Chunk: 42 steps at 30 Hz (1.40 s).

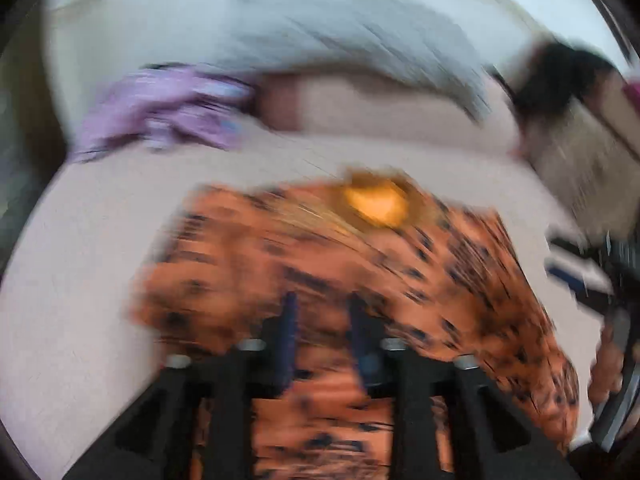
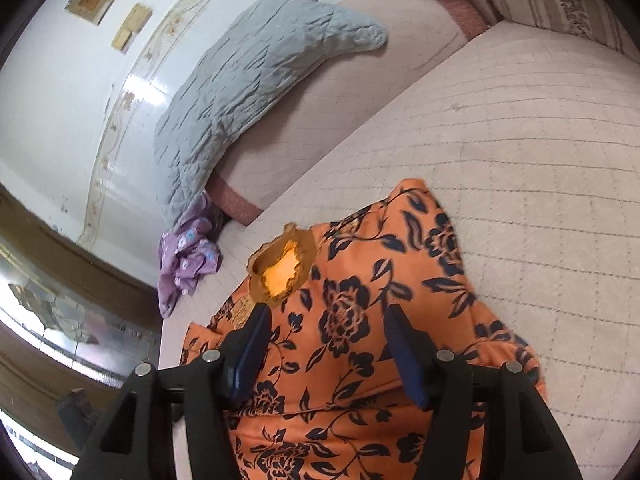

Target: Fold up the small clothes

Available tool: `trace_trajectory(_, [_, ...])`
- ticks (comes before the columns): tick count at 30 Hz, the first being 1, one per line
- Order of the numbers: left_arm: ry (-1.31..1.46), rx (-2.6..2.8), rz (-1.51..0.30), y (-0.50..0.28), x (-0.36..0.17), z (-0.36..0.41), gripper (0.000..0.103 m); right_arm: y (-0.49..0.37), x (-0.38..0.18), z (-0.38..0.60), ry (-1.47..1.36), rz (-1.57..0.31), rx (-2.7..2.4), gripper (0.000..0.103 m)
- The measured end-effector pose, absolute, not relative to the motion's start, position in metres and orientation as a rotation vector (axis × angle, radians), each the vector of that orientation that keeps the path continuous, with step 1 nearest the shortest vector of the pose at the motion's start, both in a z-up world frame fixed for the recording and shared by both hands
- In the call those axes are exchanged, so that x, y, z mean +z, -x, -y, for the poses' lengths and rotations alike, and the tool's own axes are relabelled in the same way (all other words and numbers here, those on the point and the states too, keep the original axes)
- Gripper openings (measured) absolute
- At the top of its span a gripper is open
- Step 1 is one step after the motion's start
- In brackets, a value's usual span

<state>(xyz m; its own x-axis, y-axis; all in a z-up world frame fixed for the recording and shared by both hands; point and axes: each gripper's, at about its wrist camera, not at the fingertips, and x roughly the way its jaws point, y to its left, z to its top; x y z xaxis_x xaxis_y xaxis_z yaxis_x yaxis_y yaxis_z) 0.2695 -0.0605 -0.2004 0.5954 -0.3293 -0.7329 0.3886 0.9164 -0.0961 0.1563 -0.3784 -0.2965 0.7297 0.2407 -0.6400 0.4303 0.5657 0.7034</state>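
An orange garment with a dark floral print lies spread on the pale quilted bed; its neck opening faces the far side. My right gripper is open, its fingers apart just above the cloth near the neck. The left wrist view is blurred by motion: the same garment lies under my left gripper, whose blue-padded fingers stand a little apart with nothing between them. The right gripper and the hand holding it show at the right edge of that view.
A crumpled purple flowered garment lies at the bed's far left edge, also visible in the left wrist view. A grey quilted blanket lies over a pink bolster against the white wall. Striped bedding is at the far right.
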Motion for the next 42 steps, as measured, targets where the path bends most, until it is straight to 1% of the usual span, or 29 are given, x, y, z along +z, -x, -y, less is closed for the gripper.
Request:
trace_trajectory(1, [-0.05,-0.357,-0.806,-0.274,-0.197,0.043,0.055,-0.162,-0.294,0.369,-0.954,-0.789,-0.1,0.062])
trace_trajectory(3, [0.004,-0.231,-0.78,-0.291,-0.196,0.006,0.056,-0.174,-0.291,0.347,-0.871,-0.822,-0.042,0.062])
trace_trajectory(6, [0.041,-0.115,-0.817,-0.316,-0.207,-0.029,0.056,-0.189,-0.287,0.308,-0.743,-0.864,0.06,0.062])
trace_trajectory(10, [0.083,-0.055,-0.979,-0.345,-0.239,-0.045,0.055,-0.208,-0.269,0.248,-0.508,-0.867,0.197,0.062])
trace_trajectory(15, [0.079,-0.072,-0.982,-0.358,-0.24,-0.047,0.055,-0.237,-0.252,0.189,-0.268,-0.904,0.321,0.064])
trace_trajectory(17, [0.084,-0.07,-1.009,-0.362,-0.244,-0.047,0.055,-0.252,-0.251,0.175,-0.259,-0.936,0.366,0.069])
trace_trajectory(22, [0.156,-0.056,-1.045,-0.372,-0.248,-0.06,0.055,-0.29,-0.277,0.145,-0.263,-1.048,0.393,0.07])
trace_trajectory(26, [0.146,-0.029,-1.084,-0.376,-0.256,-0.067,0.055,-0.304,-0.327,0.129,-0.245,-1.186,0.332,0.07])
trace_trajectory(27, [0.147,-0.03,-1.093,-0.376,-0.258,-0.067,0.055,-0.302,-0.331,0.129,-0.265,-1.15,0.321,0.071])
trace_trajectory(28, [0.154,-0.036,-1.098,-0.376,-0.258,-0.067,0.055,-0.299,-0.331,0.129,-0.266,-1.123,0.305,0.069])
trace_trajectory(29, [0.161,-0.043,-1.099,-0.377,-0.258,-0.067,0.055,-0.298,-0.329,0.127,-0.249,-1.123,0.286,0.063])
trace_trajectory(30, [0.166,-0.055,-1.091,-0.376,-0.255,-0.065,0.055,-0.296,-0.327,0.125,-0.226,-1.115,0.276,0.055])
trace_trajectory(31, [0.167,-0.061,-1.083,-0.375,-0.253,-0.065,0.055,-0.295,-0.324,0.122,-0.188,-1.111,0.264,0.016])
trace_trajectory(32, [0.169,-0.069,-1.072,-0.374,-0.251,-0.064,0.055,-0.294,-0.322,0.122,-0.165,-1.119,0.25,0.005])
trace_trajectory(34, [0.172,-0.092,-1.054,-0.372,-0.246,-0.061,0.055,-0.291,-0.318,0.131,-0.225,-1.111,0.251,0.004])
trace_trajectory(42, [0.156,-0.105,-1.037,-0.37,-0.245,-0.056,0.055,-0.243,-0.261,0.215,-0.345,-0.915,0.102,0.003])
